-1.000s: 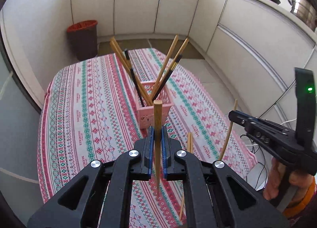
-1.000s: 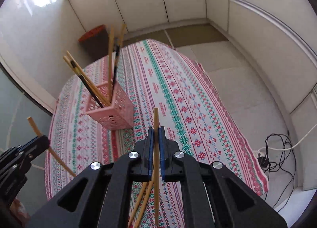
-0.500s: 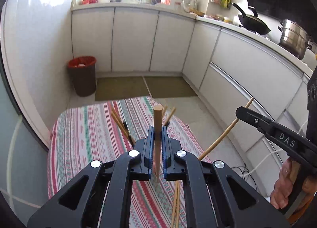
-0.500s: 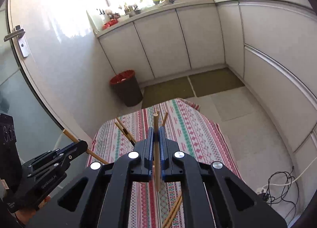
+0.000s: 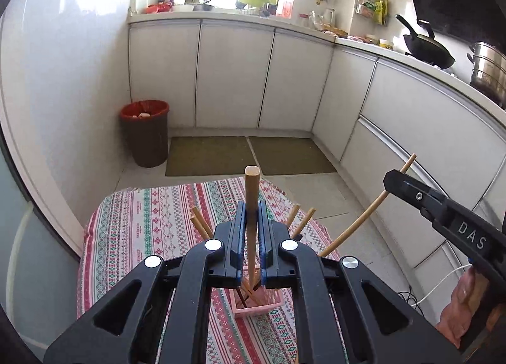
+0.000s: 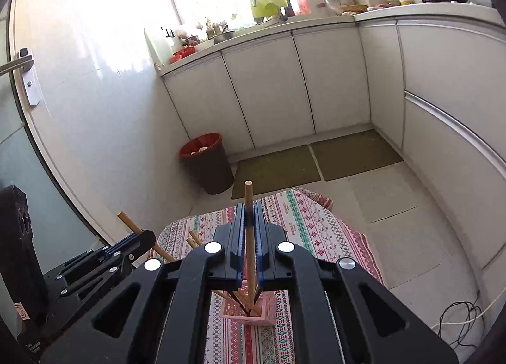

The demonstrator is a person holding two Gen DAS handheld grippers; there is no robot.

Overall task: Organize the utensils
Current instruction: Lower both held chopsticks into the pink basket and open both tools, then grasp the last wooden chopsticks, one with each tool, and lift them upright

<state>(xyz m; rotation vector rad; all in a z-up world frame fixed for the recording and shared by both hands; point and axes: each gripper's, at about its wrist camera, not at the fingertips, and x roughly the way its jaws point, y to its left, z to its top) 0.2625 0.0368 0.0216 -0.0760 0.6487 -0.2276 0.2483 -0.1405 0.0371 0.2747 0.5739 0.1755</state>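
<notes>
Kitchen bkgd bigger, 2 tools (image 5: 249, 231) (image 6: 249, 231) higher.

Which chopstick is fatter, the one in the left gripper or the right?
The left gripper holds the fatter chopstick; the right gripper's chopstick is thinner.

**Both grippers clamped, each on one chopstick**

The left black two-finger gripper (image 5: 249, 215) points forward and downward, its blue-padded jaws pressed together on a thick pale wooden chopstick (image 5: 252, 193) standing upright between them. To its right, the right black two-finger gripper (image 6: 249, 217) is angled likewise, jaws pinching a thinner wooden chopstick (image 6: 248, 202). A bare hand (image 5: 461, 310) grips the right gripper's handle.
</notes>
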